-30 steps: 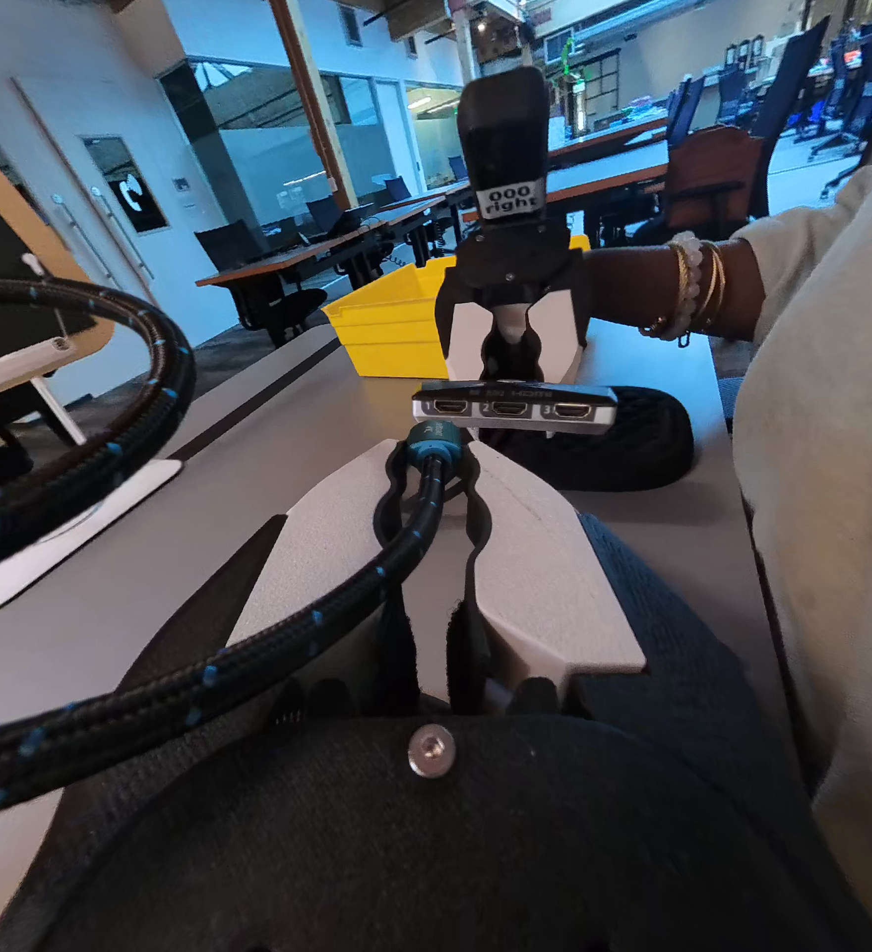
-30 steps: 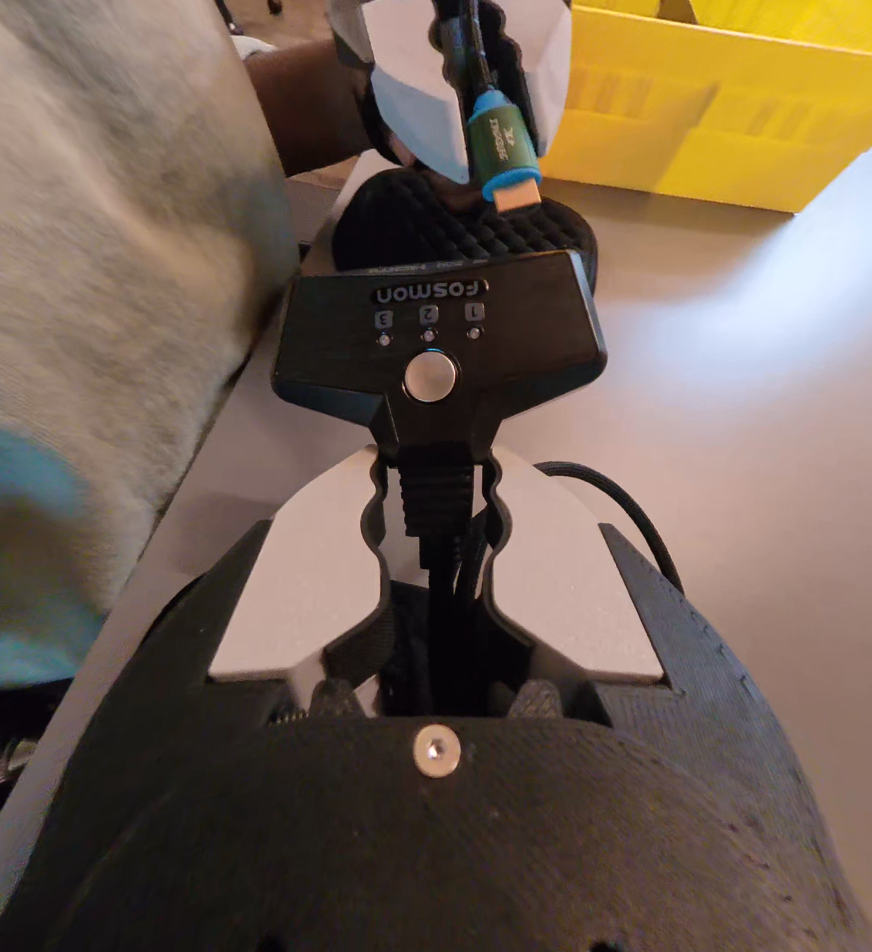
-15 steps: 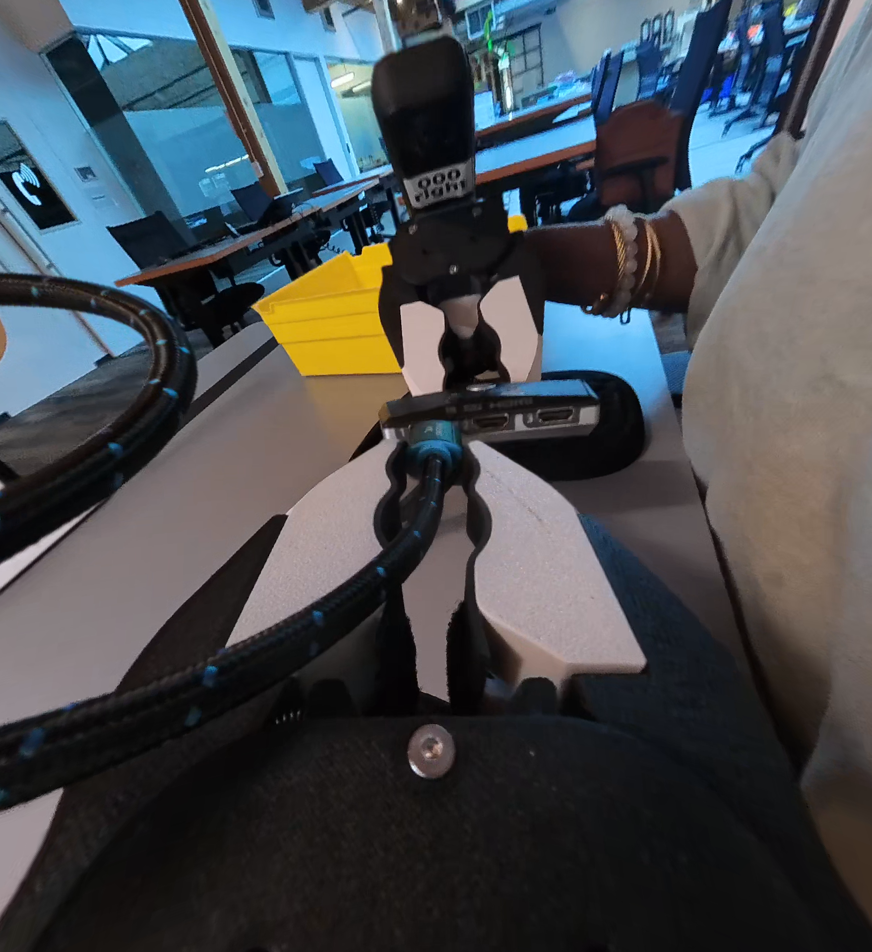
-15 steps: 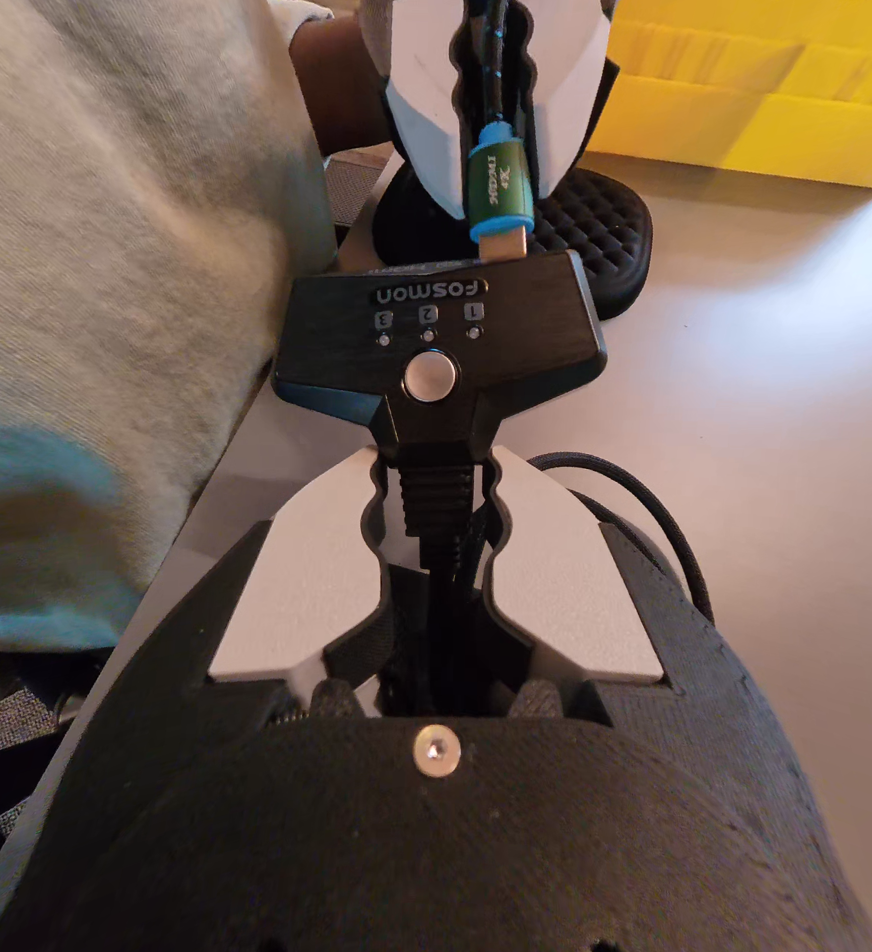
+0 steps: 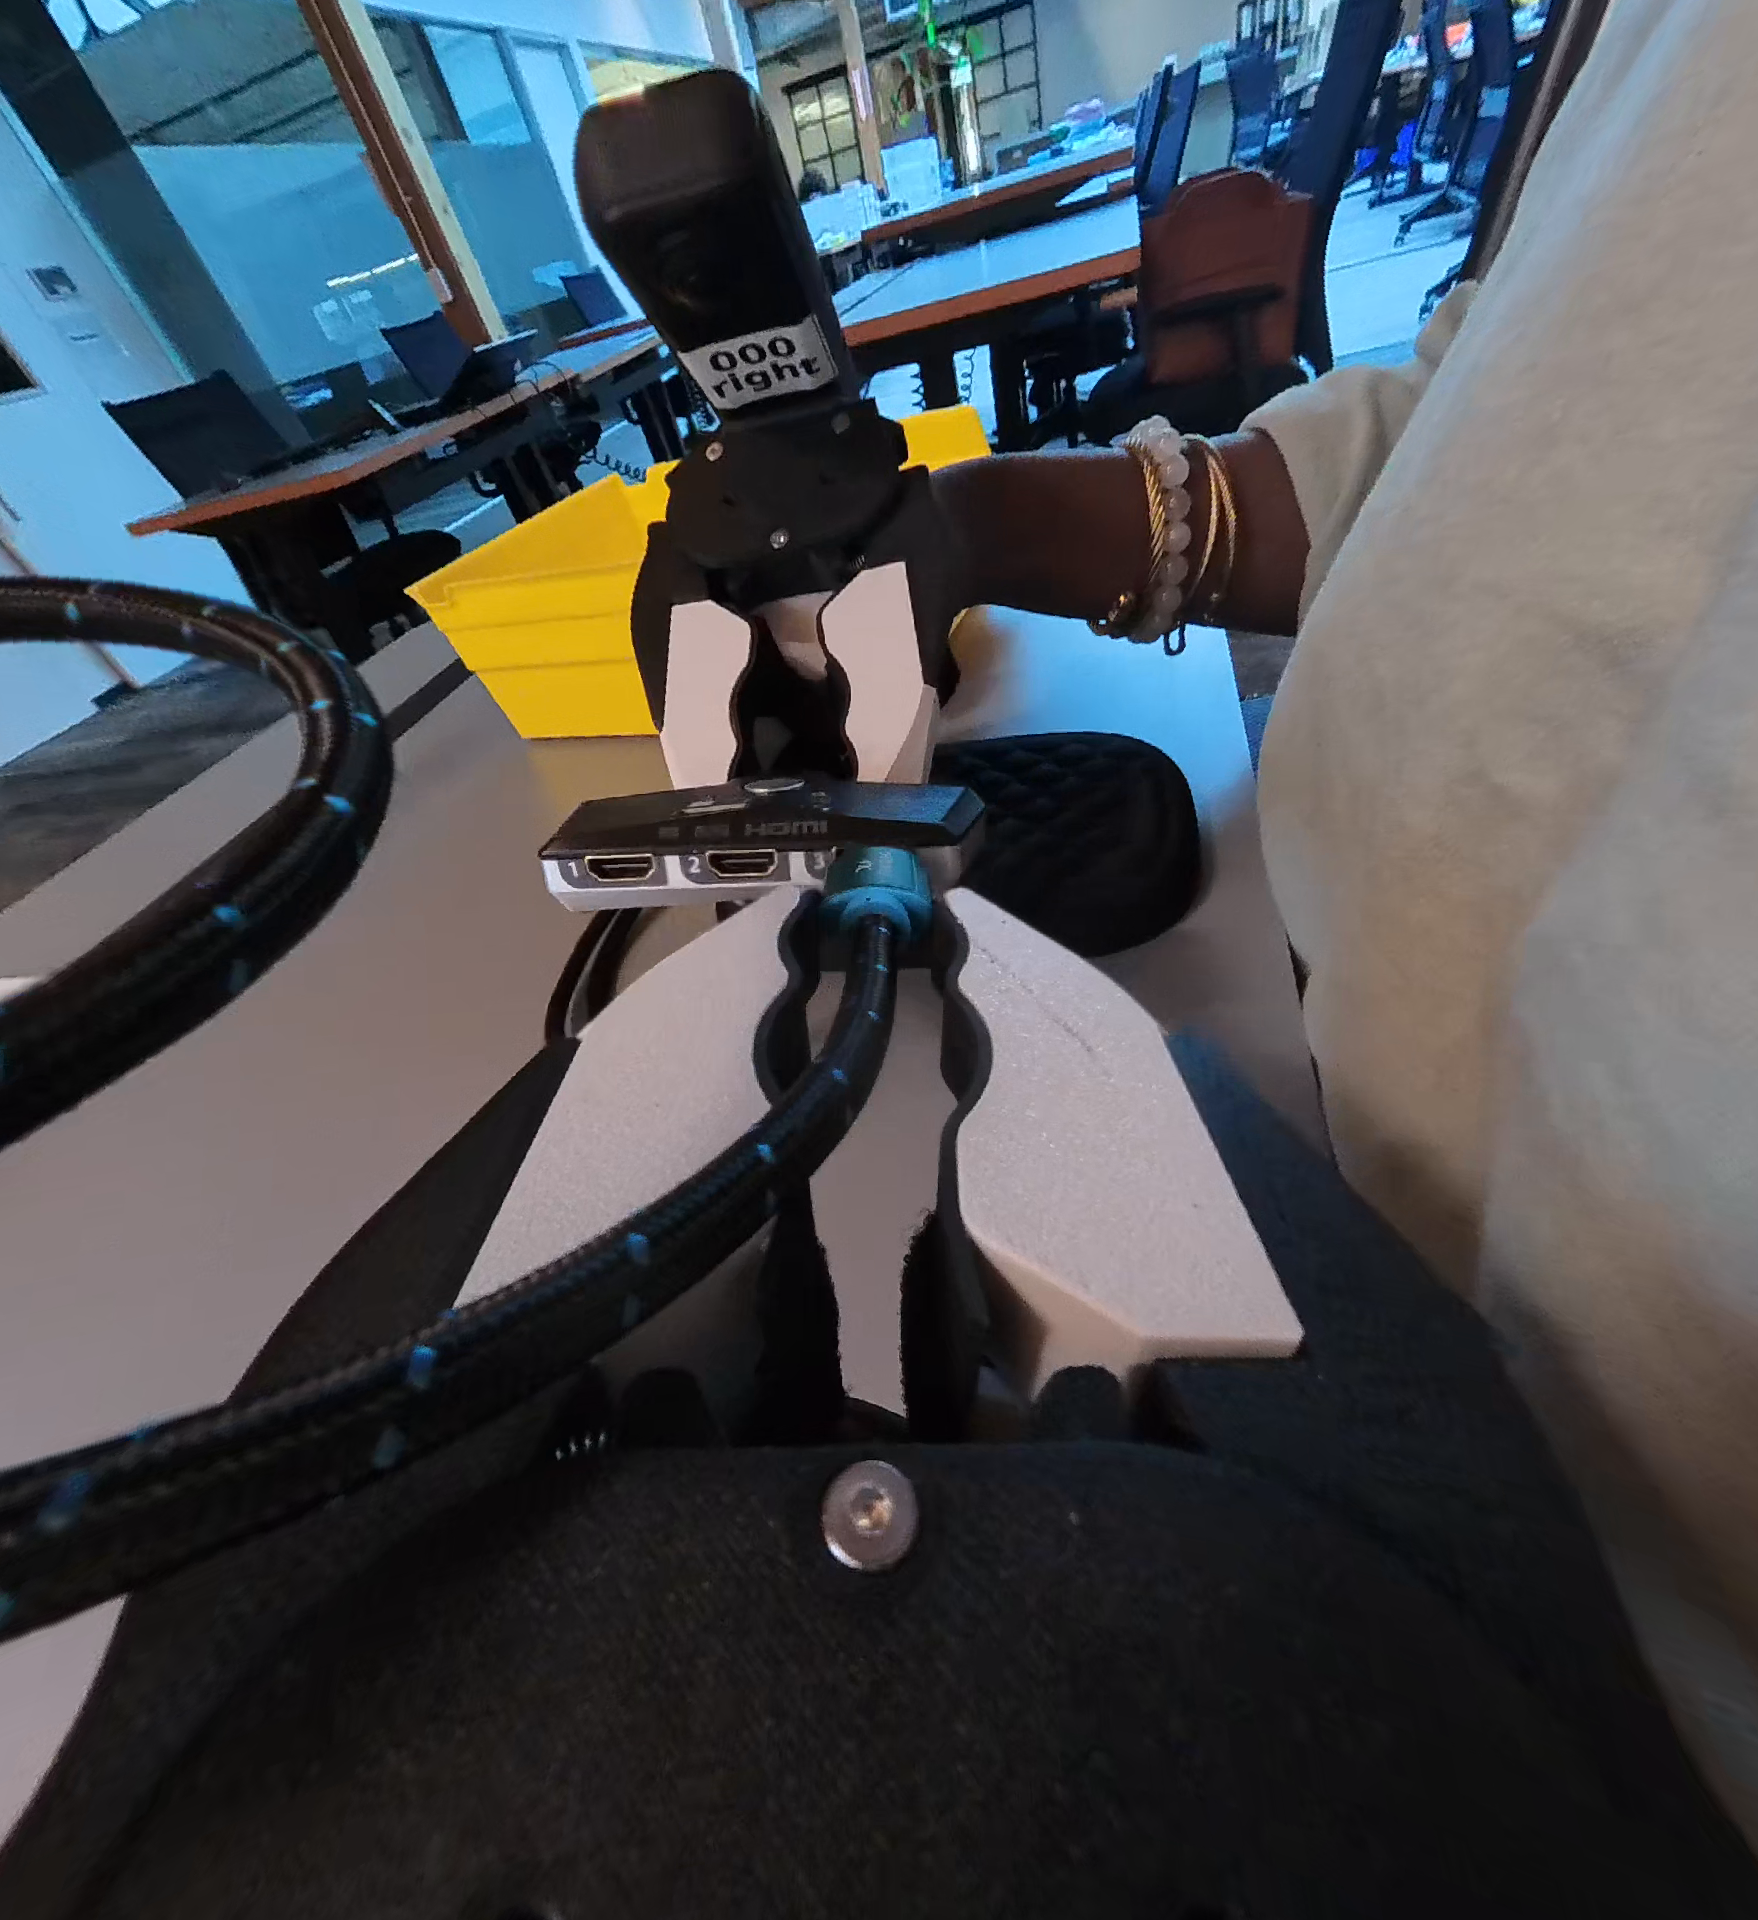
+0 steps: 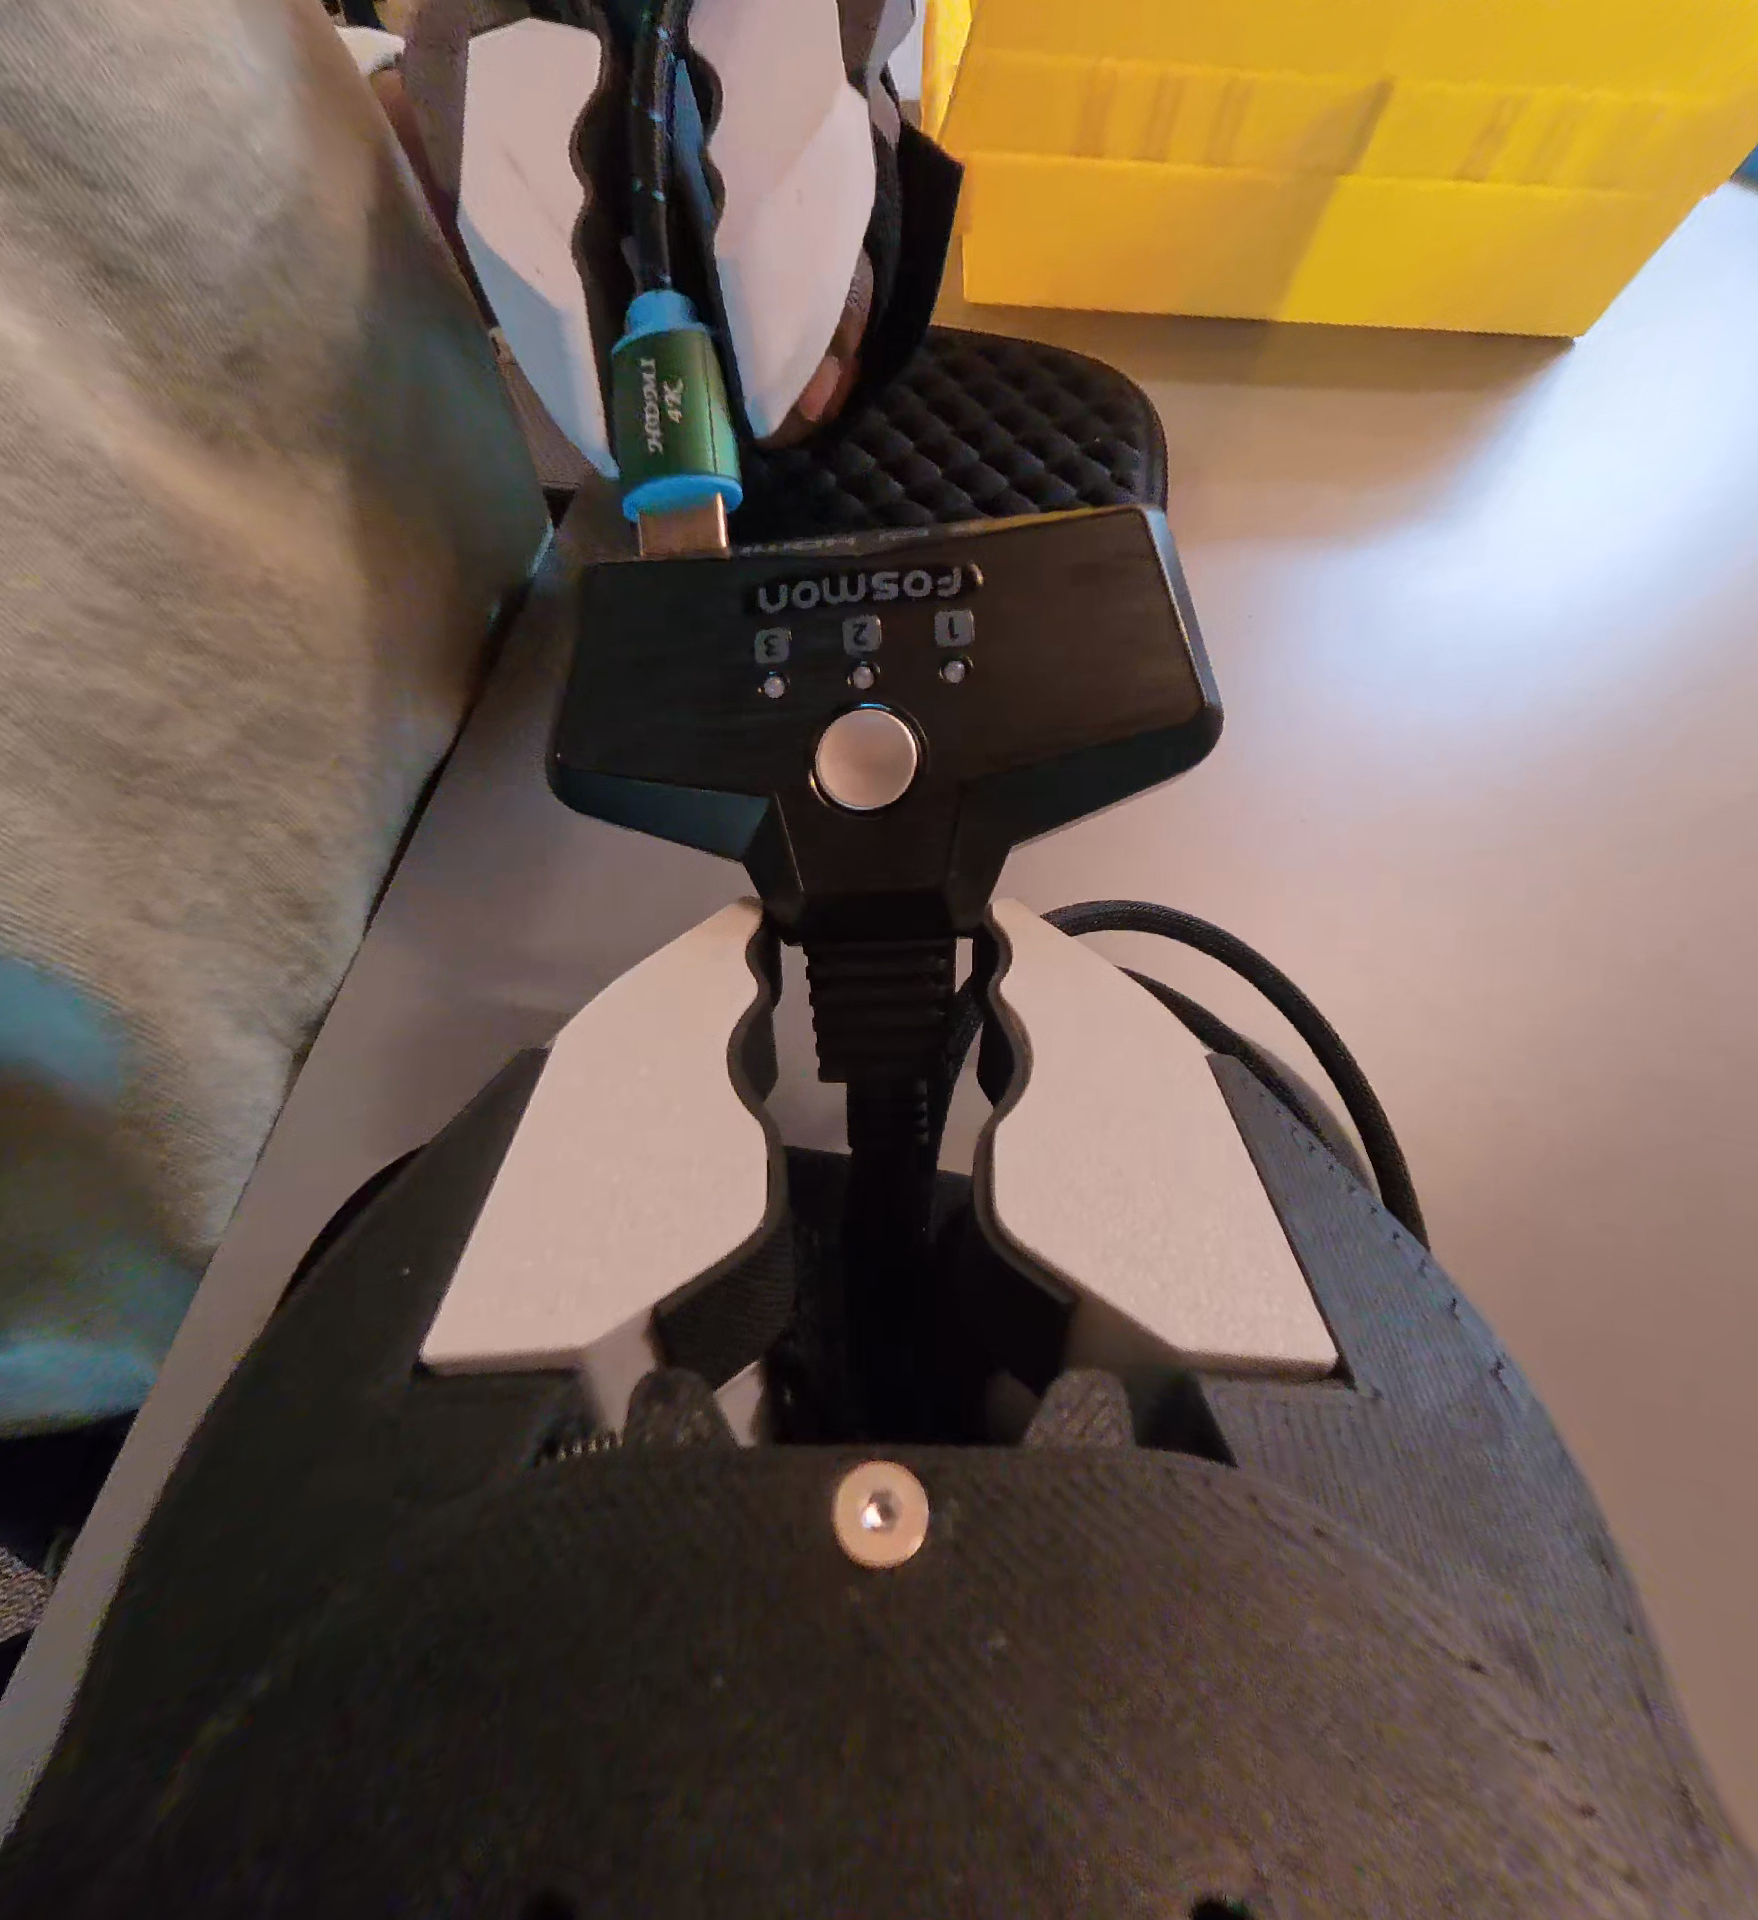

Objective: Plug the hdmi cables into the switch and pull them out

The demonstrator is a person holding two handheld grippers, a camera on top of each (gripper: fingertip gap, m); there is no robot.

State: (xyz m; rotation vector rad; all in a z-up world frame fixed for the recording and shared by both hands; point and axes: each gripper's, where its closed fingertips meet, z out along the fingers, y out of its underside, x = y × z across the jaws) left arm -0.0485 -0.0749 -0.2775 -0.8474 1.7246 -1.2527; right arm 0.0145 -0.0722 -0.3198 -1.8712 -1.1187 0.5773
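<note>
My right gripper (image 6: 875, 925) is shut on the ribbed cable neck of the black HDMI switch (image 6: 885, 675) and holds it just above the table. My left gripper (image 5: 870, 935) is shut on the braided HDMI cable (image 5: 231, 1455) just behind its teal plug (image 5: 870, 883). The plug's metal tip (image 6: 686, 535) meets the switch's port face at the end port nearest the person. How deep it sits is hidden. The other two ports on the switch (image 5: 688, 864) stand empty. Each gripper also shows in the other's view, left (image 6: 677, 416) and right (image 5: 792, 748).
A yellow bin (image 5: 542, 644) stands behind the switch on the grey table (image 6: 1477, 831). A black quilted pad (image 6: 1010, 436) lies under the plug. The person's beige top (image 5: 1581, 935) fills one side. The switch's thin black cable (image 6: 1270, 997) loops beside my right gripper. Across from one pair of fingers to the other is roughly 8 cm.
The plug left the port at the far end of the switch and moved sideways across the port face to the end port nearest the person. The right gripper kept its hold.
</note>
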